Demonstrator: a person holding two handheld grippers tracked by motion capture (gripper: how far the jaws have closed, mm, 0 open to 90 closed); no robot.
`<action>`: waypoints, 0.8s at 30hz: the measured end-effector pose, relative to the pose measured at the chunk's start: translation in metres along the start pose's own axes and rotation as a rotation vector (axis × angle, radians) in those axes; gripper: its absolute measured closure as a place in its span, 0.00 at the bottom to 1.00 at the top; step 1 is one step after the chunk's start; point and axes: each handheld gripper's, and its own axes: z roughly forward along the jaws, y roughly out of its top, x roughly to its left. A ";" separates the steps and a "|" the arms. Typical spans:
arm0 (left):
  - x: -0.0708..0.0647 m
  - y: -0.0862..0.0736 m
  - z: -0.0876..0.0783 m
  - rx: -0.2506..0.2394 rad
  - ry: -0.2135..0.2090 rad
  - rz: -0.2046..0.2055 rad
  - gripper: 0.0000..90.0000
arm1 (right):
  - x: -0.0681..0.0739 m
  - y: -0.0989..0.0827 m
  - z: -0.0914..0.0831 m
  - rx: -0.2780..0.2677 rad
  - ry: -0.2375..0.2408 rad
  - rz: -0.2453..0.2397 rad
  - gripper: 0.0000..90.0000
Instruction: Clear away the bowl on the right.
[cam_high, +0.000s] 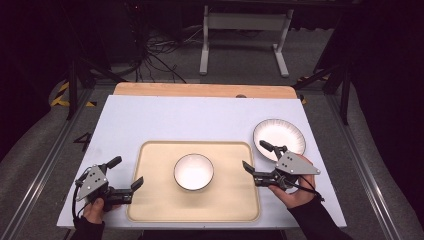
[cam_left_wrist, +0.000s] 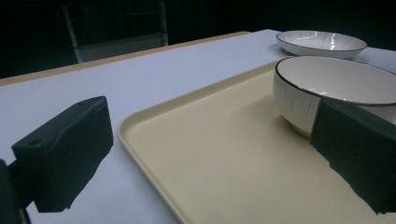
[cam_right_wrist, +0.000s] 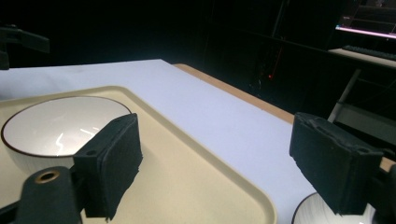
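Note:
A white bowl (cam_high: 193, 171) with a dark rim stands in the middle of a beige tray (cam_high: 160, 195). To the tray's right, a white ribbed plate (cam_high: 279, 135) lies on the table. My left gripper (cam_high: 130, 170) is open at the tray's left edge, one jaw over the table and one over the tray. In the left gripper view, the left gripper (cam_left_wrist: 210, 149) faces the bowl (cam_left_wrist: 327, 77), with the plate (cam_left_wrist: 322, 42) behind. My right gripper (cam_high: 253, 154) is open over the tray's right edge, beside the plate. The right gripper (cam_right_wrist: 222, 158) holds nothing; the bowl (cam_right_wrist: 51, 126) sits left of it.
The tray rests on a white mat (cam_high: 190, 120) over a wooden table whose far edge (cam_high: 200, 90) shows. Beyond the table, a white stand (cam_high: 245, 30) and cables lie on the dark floor. Metal rails run along both sides of the table.

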 end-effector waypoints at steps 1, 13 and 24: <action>0.000 0.000 0.000 0.002 0.000 -0.003 0.00 | 0.000 -0.002 0.000 0.006 -0.003 0.001 0.17; 0.000 0.000 0.000 0.001 -0.001 -0.004 0.00 | 0.000 -0.023 -0.003 0.036 -0.019 0.031 0.17; 0.000 0.000 0.000 0.002 -0.002 0.004 0.00 | 0.004 -0.038 0.003 0.084 -0.018 0.052 0.17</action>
